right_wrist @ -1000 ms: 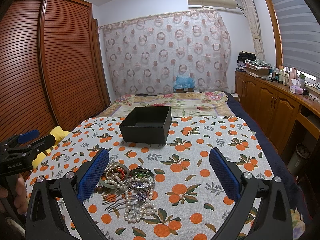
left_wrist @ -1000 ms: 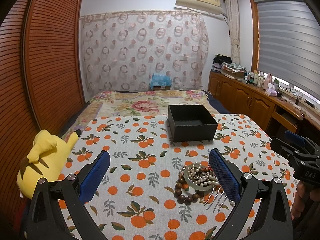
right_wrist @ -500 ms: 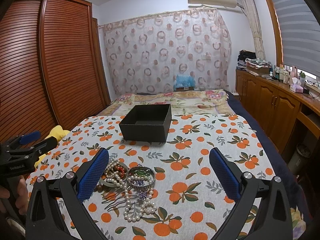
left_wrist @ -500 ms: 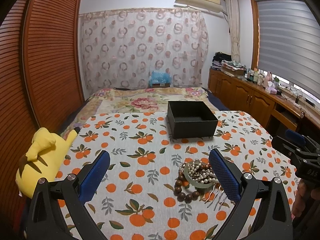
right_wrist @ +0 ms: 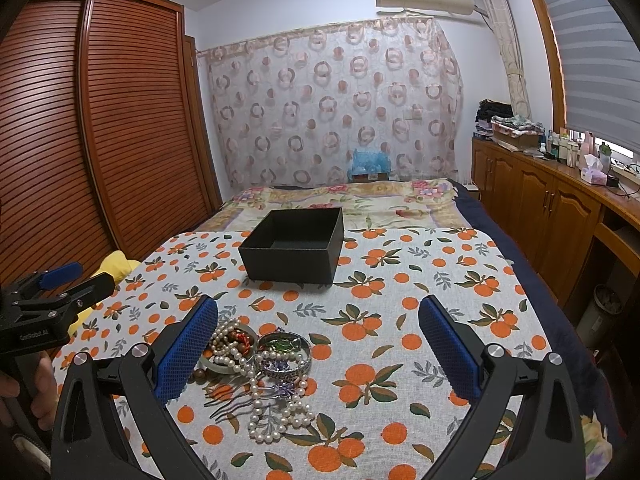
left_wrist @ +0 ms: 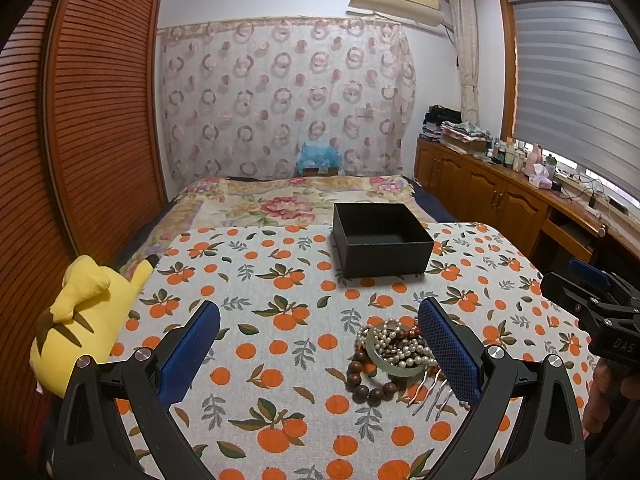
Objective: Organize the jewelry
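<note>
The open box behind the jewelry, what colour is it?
Black, inside and out. The box shows best in the right wrist view.

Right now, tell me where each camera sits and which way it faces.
Left wrist: on the open left gripper, facing down the bed toward the black box; jewelry pile by its right finger; right gripper at the right edge.
Right wrist: on the open right gripper, same heading; pile by its left finger; left gripper at the left edge.
Shared: box, pile, orange-print cloth.
</note>
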Motion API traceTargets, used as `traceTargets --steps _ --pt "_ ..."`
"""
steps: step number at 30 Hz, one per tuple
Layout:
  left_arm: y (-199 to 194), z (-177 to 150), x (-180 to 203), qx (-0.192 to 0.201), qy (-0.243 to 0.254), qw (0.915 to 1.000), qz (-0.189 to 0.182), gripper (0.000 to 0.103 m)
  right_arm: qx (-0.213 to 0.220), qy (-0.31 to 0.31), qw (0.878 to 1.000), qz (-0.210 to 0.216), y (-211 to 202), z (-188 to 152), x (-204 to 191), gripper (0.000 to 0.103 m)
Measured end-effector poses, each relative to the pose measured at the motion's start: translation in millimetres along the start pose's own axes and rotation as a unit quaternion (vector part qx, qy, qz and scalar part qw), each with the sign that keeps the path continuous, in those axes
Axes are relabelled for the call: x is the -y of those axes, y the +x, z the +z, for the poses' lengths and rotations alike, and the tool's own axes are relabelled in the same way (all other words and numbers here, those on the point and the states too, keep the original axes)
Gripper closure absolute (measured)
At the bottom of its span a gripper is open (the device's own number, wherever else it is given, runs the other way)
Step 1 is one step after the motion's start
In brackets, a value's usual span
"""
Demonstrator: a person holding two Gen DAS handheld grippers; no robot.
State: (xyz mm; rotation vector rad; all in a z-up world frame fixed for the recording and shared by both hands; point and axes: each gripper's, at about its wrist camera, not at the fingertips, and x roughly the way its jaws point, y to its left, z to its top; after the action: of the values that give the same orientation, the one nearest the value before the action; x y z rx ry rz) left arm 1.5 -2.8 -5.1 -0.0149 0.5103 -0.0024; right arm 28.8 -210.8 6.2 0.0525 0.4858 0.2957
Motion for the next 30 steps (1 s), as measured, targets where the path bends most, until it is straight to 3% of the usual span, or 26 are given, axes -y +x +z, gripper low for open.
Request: traceTargets --steps 8,21,30 --pt "5 -4 2 -0.007 0.002 1.0 -0.001 0.007 -0.005 0.002 1.0 0.001 5 -4 1 0.002" --pt "35 -18 -3 -0.053 0.001 0.9983 -0.023 0.007 -0.037 -0.009 0.999 0.024 25 -16 4 0.002" --pt "58 -31 -3 -0.099 0.011 0.9944 -0.037 0.007 -0.1 -0.04 0.993 0.057 63 -24 -1 0.01"
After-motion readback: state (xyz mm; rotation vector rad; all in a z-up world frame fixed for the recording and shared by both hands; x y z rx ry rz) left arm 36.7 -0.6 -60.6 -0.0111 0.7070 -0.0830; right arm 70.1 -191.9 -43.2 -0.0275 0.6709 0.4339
